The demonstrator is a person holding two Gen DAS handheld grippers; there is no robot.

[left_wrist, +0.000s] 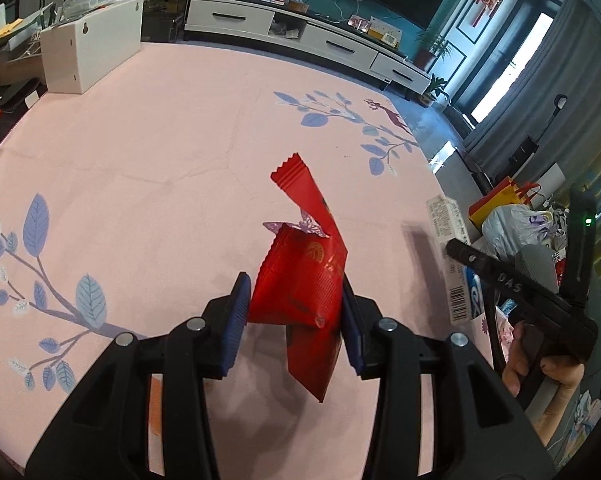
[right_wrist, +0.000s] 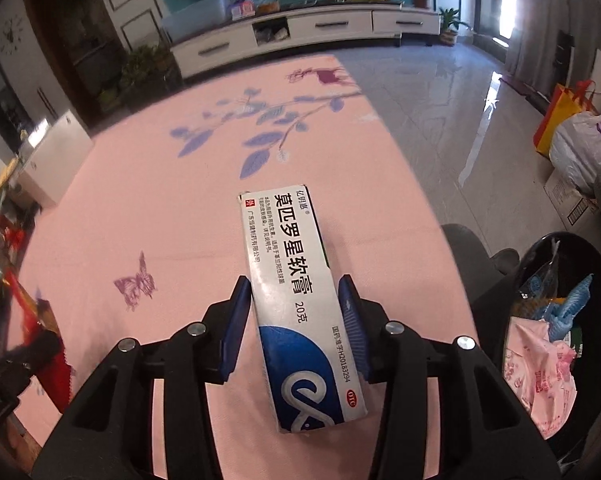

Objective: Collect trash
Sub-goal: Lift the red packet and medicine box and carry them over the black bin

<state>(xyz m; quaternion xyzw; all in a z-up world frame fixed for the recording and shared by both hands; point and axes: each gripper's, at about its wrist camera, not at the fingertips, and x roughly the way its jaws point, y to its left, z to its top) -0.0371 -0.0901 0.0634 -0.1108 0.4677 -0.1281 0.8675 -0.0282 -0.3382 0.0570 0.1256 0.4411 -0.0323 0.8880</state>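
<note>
My left gripper [left_wrist: 294,312] is shut on red snack wrappers [left_wrist: 300,284], held above the pink tablecloth [left_wrist: 140,160]; one long wrapper sticks up and hangs below the jaws. My right gripper [right_wrist: 296,316] is shut on a white and blue ointment box [right_wrist: 296,300], held above the cloth's right side. The box and right gripper also show in the left wrist view [left_wrist: 452,248] at the right. A black trash bin [right_wrist: 572,248] with pink and blue wrappers inside stands low at the right of the right gripper.
A white box [left_wrist: 88,52] stands at the far left of the cloth. A white TV cabinet [left_wrist: 312,36] lines the far wall. Bags [right_wrist: 580,136] sit on the tiled floor at the right. Red items [right_wrist: 36,320] lie at the left edge.
</note>
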